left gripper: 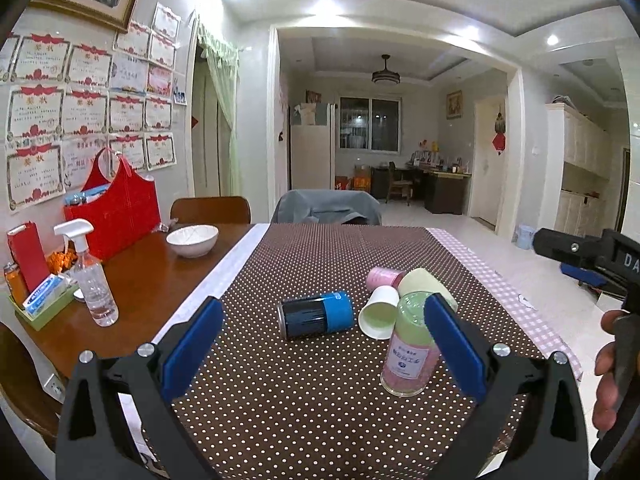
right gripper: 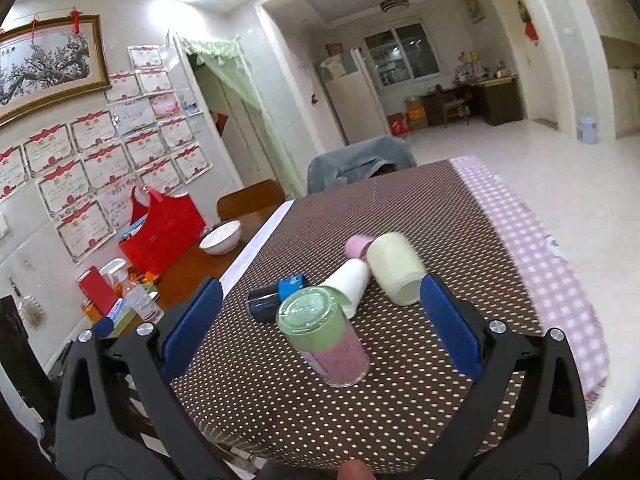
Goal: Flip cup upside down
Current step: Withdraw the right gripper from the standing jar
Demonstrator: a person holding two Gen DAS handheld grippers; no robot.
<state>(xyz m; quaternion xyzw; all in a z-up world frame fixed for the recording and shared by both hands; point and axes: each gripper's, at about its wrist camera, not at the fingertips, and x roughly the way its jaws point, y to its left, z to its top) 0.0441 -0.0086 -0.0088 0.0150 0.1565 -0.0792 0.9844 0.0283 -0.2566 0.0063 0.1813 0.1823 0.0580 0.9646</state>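
Observation:
A green-and-pink plastic cup (left gripper: pixel 408 350) stands upside down on the dotted brown tablecloth (left gripper: pixel 304 412), also in the right wrist view (right gripper: pixel 330 342). Behind it lie on their sides a blue-and-black cup (left gripper: pixel 318 315) (right gripper: pixel 276 296), a white paper cup (left gripper: pixel 378 312) (right gripper: pixel 350 282), a pale yellow cup (left gripper: pixel 420 282) (right gripper: pixel 396 268) and a pink cup (left gripper: pixel 384 278) (right gripper: pixel 358 246). My left gripper (left gripper: pixel 320 344) is open and empty, above the table in front of the cups. My right gripper (right gripper: pixel 320 328) is open, with the upside-down cup between its fingers, untouched.
To the left on the bare wood stand a white bowl (left gripper: pixel 192 240), a spray bottle (left gripper: pixel 90 276), a red bag (left gripper: pixel 116 212) and a green tray of small items (left gripper: pixel 44 304). A chair draped in grey (left gripper: pixel 328 208) stands at the far end. A pink checked cloth (right gripper: pixel 556 264) covers the table's right edge.

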